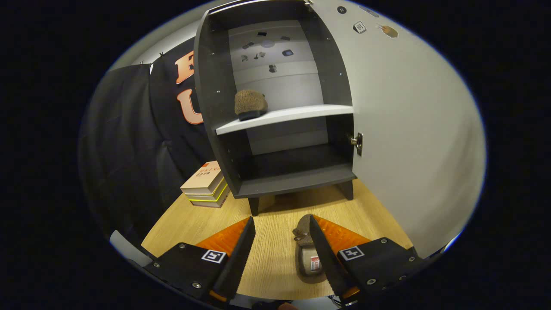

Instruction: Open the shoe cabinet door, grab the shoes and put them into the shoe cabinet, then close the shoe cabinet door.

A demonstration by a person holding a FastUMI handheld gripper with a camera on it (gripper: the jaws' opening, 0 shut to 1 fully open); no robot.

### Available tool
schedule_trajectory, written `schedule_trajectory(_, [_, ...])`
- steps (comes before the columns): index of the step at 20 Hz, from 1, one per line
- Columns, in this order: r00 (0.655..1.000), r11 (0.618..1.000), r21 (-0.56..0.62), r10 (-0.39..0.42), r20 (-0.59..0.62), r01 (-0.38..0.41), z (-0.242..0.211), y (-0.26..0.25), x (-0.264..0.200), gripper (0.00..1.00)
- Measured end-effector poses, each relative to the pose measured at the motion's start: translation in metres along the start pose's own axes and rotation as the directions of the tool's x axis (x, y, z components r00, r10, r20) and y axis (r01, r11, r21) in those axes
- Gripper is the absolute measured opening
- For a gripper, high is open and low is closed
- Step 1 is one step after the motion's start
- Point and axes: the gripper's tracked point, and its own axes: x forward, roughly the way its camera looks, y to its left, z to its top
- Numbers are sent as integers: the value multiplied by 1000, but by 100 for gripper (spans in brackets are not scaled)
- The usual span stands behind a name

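Fingers [282, 245] held wide apart, nothing gripped; 2nd shoe [306, 254] lies on tabletop [275, 224] btwn them, hard by right finger. Beyond, shoe cabinet [280, 129] stands w/ door [409, 129] open, 1st shoe [250, 104] already on shelf. Step judged: grabbing 2nd shoe; fingers must be centred over it, then closed

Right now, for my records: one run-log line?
door open | one shoe on shelf | second shoe between open tongs, on table
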Motion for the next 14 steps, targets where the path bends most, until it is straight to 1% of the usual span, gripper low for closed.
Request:
schedule_trajectory(2, [998, 999, 39, 18, -58, -15, -28, -2, 14, 80])
schedule_trajectory(5, [990, 996, 88, 44, -132, -33, -64, -1, 36, 75])
schedule_trajectory(6, [988, 996, 86, 47, -147, -35, -74, -4, 43, 74])
schedule_trajectory(7, [986, 996, 80, 48, -161, -36, -82, -7, 49, 71])
schedule_trajectory(11, [976, 998, 52, 43, -215, -33, -106, -21, 75, 66])
schedule_trajectory(14, [968, 997, 69, 56, -245, -40, -121, -23, 94, 59])
